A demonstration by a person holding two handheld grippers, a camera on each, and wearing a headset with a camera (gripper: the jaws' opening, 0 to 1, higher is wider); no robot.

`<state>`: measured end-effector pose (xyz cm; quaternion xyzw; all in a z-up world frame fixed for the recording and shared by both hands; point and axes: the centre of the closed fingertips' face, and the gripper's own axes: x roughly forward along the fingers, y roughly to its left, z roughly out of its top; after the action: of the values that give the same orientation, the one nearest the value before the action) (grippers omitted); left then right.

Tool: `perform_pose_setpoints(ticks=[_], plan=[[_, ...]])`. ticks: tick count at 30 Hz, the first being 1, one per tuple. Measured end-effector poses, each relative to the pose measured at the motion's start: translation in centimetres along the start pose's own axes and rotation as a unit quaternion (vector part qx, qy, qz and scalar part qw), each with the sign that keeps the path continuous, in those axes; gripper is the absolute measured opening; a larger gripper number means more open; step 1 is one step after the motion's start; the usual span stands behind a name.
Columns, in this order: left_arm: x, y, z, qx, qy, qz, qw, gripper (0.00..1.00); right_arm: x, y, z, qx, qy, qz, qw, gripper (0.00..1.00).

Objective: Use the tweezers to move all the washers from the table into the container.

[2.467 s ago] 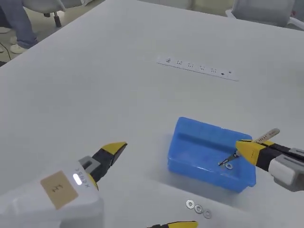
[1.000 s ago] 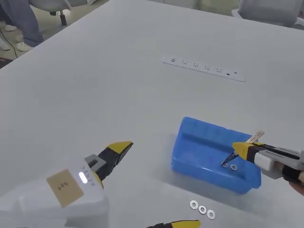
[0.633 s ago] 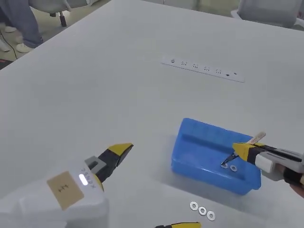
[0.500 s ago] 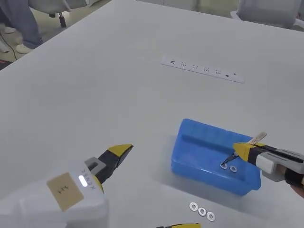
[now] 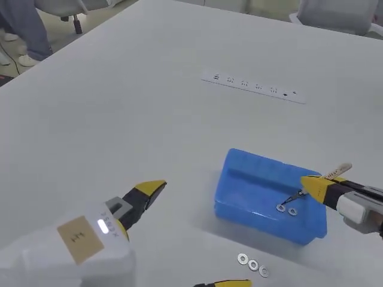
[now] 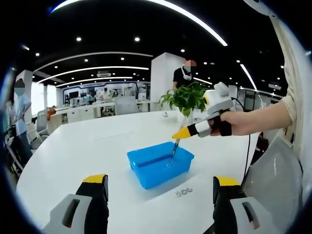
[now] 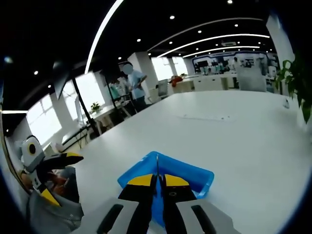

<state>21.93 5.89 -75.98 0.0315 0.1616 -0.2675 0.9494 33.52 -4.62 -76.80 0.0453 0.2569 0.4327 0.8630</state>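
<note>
The table (image 5: 119,107) lies bare across the left and far side, broken only by a flat power strip (image 5: 251,86). At near right, the blue container (image 5: 251,216) blocks low passes. The right gripper (image 5: 310,184) and its tweezers (image 5: 294,197) hang over its right end. 3 washers (image 5: 252,264) lie just near of it, with bare table around them.

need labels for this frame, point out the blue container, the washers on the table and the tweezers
blue container (image 5: 251,216), head view, front wall
washers on the table (image 5: 252,264), head view, middle of three
tweezers (image 5: 294,197), head view, thin shaft near tips
</note>
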Motion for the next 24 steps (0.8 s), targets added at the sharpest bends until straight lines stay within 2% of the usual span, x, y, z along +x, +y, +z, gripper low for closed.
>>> perform_pose_setpoints(ticks=[11,17,24], plan=[[0.1,-0.1,0.0,0.002,0.001,-0.004,1.0,0.9,-1.8,2.2,-0.3,0.017,-0.007,0.023,0.9996,0.03],[0.1,-0.2,0.0,0.002,0.002,-0.005,1.0,0.9,-1.8,3.6,-2.4,0.034,0.012,0.043,0.9984,0.03],[0.1,-0.2,-0.1,0.002,0.003,-0.007,1.0,0.9,-1.3,4.4,-4.8,0.043,0.039,0.053,0.997,0.03]])
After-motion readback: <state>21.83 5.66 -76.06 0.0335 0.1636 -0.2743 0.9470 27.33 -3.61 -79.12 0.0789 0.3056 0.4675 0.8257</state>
